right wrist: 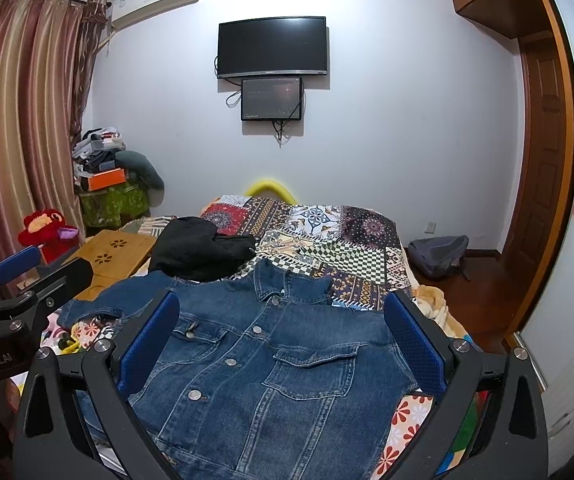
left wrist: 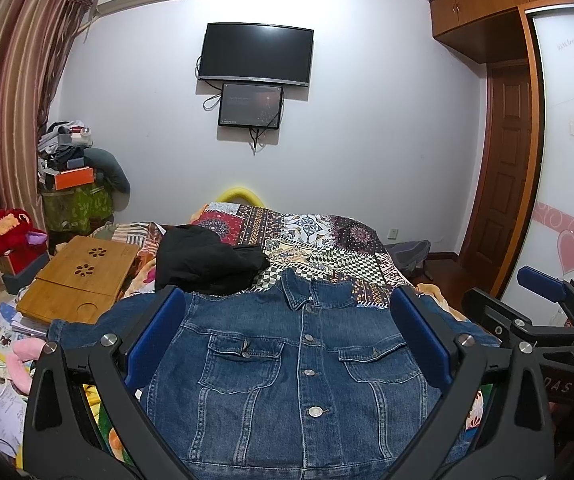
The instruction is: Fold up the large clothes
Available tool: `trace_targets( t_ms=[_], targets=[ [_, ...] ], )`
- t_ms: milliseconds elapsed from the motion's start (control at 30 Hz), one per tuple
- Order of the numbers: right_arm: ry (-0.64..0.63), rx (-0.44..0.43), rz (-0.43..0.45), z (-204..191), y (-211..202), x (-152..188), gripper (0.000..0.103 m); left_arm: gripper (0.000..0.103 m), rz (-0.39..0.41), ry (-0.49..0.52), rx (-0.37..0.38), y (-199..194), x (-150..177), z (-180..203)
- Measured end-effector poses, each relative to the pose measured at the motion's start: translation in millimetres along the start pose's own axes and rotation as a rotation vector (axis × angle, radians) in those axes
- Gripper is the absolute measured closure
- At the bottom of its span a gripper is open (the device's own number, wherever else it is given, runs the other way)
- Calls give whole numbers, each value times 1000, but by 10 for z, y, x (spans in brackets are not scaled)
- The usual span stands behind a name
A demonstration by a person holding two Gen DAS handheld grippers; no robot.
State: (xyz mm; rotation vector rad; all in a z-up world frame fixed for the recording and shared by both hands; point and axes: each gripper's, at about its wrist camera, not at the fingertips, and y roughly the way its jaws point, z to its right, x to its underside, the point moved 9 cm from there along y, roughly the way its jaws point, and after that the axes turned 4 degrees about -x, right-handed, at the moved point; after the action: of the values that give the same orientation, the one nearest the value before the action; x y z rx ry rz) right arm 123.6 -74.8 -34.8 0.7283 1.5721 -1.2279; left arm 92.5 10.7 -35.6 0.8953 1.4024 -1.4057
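Note:
A blue denim jacket (left wrist: 287,364) lies flat and buttoned on the bed, collar pointing away from me; it also fills the right wrist view (right wrist: 271,364). My left gripper (left wrist: 287,300) hovers over its chest, wide open, nothing between the blue pads (left wrist: 155,332). My right gripper (right wrist: 281,304) hangs over the jacket's right half, likewise wide open and empty. The right gripper (left wrist: 543,280) shows at the right edge of the left wrist view, and the left gripper (right wrist: 19,260) at the left edge of the right wrist view. One sleeve (right wrist: 99,300) spreads out to the left.
A black garment (left wrist: 203,260) lies bunched beyond the collar on the patchwork bedspread (left wrist: 327,248). A bamboo lap tray (left wrist: 83,276), a red plush toy (left wrist: 7,232) and papers crowd the left side. A grey backpack (right wrist: 439,256) sits on the floor to the right.

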Motion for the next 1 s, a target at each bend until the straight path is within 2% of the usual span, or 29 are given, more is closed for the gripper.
trace_targets(
  t_ms=[267,533,800,1000],
  targets=[
    [7,17,-29,39,137,6,1,0,-17,-19,-2,143,1,-82],
    [-14,43,-60,54,392,-24,1,0,-5,-14,-82,391,-53,-351],
    [-17,77,-117,90,829,-39,1,0,-25,-60,-183,760,-91,-990],
    [-4,91,-204,126,1207,90,1,0,-90,-107,-271,1124,98,-1653]
  ],
)
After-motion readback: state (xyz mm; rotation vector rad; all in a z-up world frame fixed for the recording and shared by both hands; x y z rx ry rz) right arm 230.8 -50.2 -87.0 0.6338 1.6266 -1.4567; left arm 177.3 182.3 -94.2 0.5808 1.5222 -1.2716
